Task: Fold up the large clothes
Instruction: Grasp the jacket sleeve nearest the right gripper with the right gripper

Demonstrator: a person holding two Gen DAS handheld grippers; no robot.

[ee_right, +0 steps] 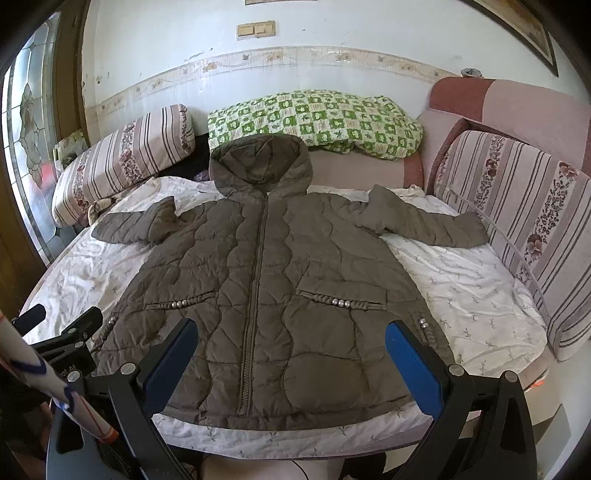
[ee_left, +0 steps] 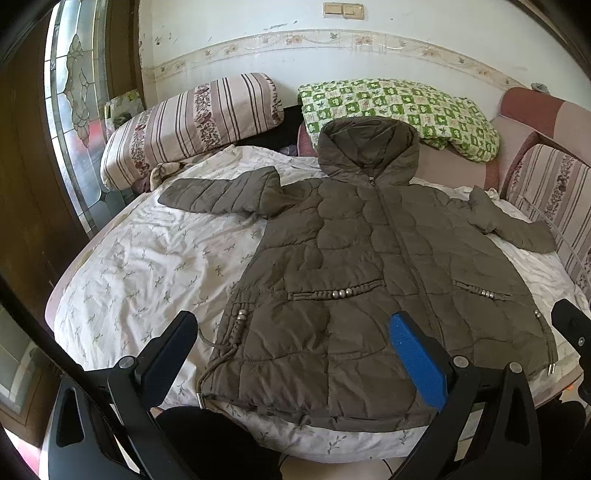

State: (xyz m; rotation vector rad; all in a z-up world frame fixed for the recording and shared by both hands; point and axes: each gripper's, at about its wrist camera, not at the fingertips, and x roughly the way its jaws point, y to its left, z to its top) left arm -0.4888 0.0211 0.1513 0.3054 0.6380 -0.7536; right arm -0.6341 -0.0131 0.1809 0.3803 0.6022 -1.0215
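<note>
On the white leaf-print bed (ee_right: pixel 461 295), my olive-brown quilted hooded jacket (ee_right: pixel 266 280) lies flat, unfolded; both my fingers (ee_left: pixel 413 354) (ee_right: pixel 410 354) are wide, empty; next I should grasp a sleeve (ee_right: pixel 428 225).

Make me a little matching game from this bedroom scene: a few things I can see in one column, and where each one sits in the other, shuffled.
Things:
1. brown hooded jacket
2. green checked quilt
3. striped pillow
4. light switches

Places:
A. on the wall above the bed
B. far left corner, near the glass door
C. spread flat, zipped, on the white sheet
D. bunched just behind the jacket's hood

Pairs: 1-C, 2-D, 3-B, 4-A
</note>
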